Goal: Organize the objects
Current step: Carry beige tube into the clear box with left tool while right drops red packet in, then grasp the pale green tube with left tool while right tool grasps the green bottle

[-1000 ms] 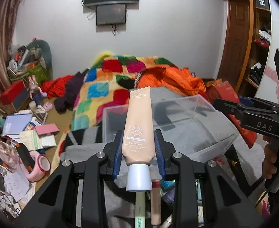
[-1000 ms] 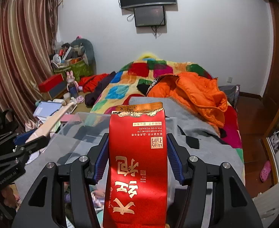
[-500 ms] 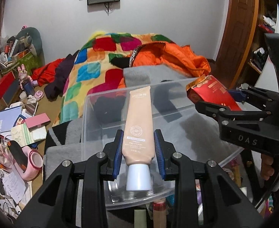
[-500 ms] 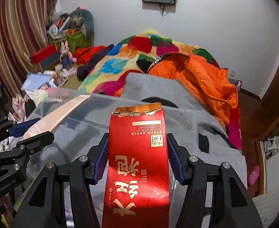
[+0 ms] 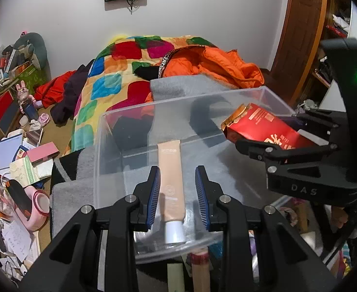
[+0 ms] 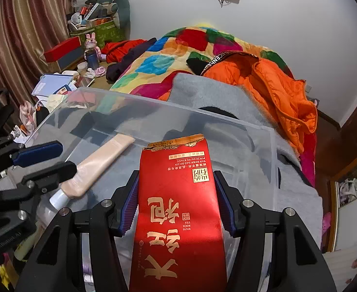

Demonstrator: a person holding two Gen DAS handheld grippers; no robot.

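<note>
A beige cosmetic tube (image 5: 170,182) with a white cap lies in the clear plastic bin (image 5: 98,155), between the spread fingers of my left gripper (image 5: 177,189), which is open and apart from it. In the right wrist view the tube (image 6: 98,165) lies at the bin's left side, with the left gripper (image 6: 42,163) over its cap end. My right gripper (image 6: 177,202) is shut on a red tea packet (image 6: 178,206) with gold lettering and holds it over the bin (image 6: 273,150). The packet also shows in the left wrist view (image 5: 258,126).
The bin rests on a grey blanket (image 6: 210,92) at the foot of a bed with a patchwork quilt (image 5: 120,73) and an orange jacket (image 6: 276,85). Books, boxes and a pink item (image 5: 37,202) clutter the floor at left. A wooden door (image 5: 297,36) stands at right.
My left gripper has opened and let the tube drop into the bin. Both grippers have moved forward and lower over the bin; the right one still grips the red packet.
</note>
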